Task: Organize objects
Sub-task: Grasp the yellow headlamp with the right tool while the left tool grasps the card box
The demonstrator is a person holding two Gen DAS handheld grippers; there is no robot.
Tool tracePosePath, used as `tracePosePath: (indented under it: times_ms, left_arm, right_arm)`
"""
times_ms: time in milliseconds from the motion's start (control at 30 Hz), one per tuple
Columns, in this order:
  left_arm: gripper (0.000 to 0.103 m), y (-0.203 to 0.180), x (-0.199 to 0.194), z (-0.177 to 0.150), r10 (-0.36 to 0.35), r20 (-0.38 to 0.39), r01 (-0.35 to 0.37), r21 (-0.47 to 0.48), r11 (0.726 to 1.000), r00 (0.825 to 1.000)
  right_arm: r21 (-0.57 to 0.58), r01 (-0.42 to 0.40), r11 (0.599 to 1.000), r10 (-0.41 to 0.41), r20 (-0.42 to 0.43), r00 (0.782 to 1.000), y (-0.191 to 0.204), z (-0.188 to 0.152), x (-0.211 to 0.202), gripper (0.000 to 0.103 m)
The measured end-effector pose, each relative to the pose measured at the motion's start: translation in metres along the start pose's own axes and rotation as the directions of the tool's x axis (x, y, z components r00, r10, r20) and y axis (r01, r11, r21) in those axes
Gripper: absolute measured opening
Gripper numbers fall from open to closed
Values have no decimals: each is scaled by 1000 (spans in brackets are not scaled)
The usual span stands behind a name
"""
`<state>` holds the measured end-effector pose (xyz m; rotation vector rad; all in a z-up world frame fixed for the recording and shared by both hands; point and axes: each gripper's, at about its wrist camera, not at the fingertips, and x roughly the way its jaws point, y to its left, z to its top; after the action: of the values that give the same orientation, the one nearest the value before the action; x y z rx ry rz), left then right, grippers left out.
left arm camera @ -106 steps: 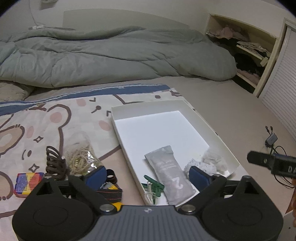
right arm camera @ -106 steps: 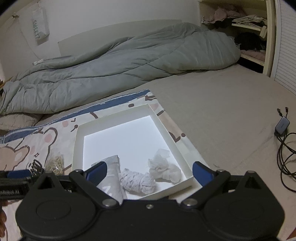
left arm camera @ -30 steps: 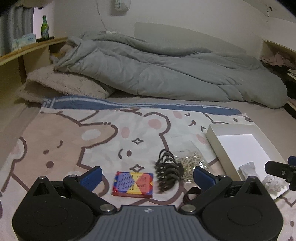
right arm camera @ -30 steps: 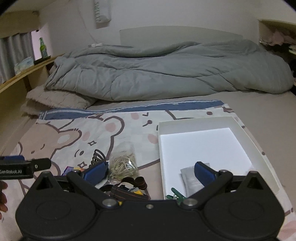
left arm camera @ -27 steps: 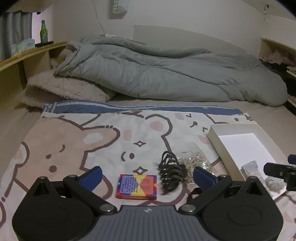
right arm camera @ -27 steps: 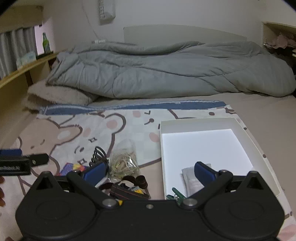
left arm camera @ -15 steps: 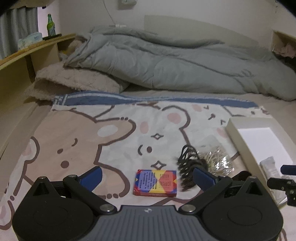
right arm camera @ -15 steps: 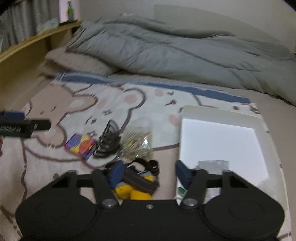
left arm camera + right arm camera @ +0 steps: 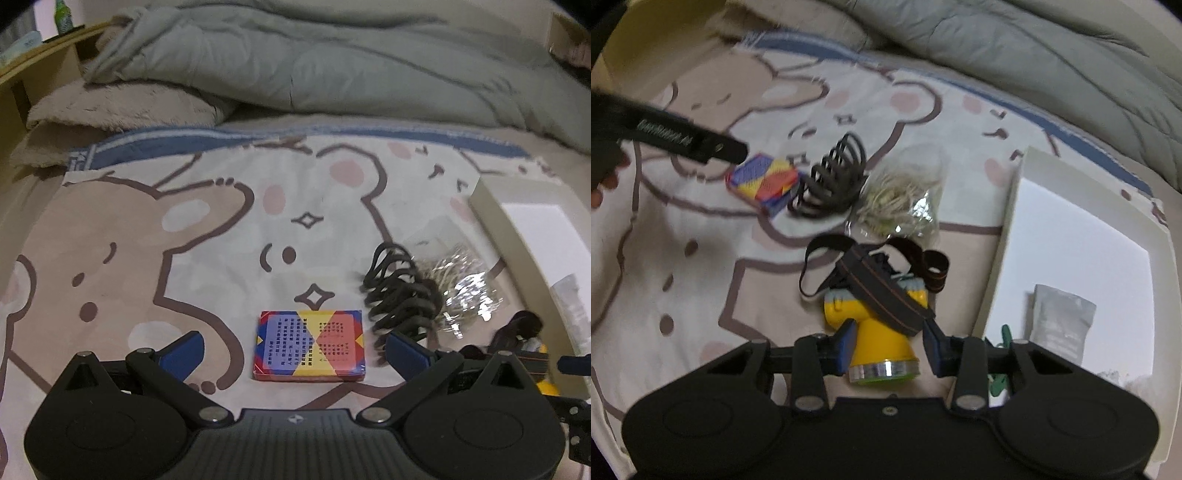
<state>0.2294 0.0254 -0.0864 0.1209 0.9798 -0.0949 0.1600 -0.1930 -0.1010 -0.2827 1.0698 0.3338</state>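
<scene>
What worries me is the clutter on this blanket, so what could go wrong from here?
1. The right tongs have just been closing on the yellow headlamp. Its loose strap loops out toward the rubber-band bag and may snag or drag it on lifting.
2. The left tongs stand open around the card box. The hair claw lies right beside one finger and could get pinched too.

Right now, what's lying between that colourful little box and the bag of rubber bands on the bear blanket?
A dark claw hair clip sits between the colourful box and the bag of rubber bands, close beside both. The right wrist view shows it best.
</scene>
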Motion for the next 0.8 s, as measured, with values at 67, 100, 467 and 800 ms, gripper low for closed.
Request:
tracePosePath:
  times_ms: [67, 100, 467, 800]
  left_arm:
    - [103, -3, 11, 2, 10, -24, -10, 13, 1000, 1000]
    - [103, -4, 16, 3, 13, -33, -13, 19, 1000, 999]
    - [102, -18, 59, 9, 27, -104, -20, 66, 998, 994]
    - [91, -20, 83, 6, 32, -165, -23, 56, 998, 986]
  right_arm:
    - [-29, 16, 999, -17, -24, 1000, 2, 3, 7, 40]
    - [-41, 20, 999, -21, -34, 999, 3, 4, 10, 40]
    - [-63, -30, 998, 23, -115, 993, 4, 7, 36, 42]
    - [-100, -17, 995, 3, -145, 989, 10, 5, 53, 44]
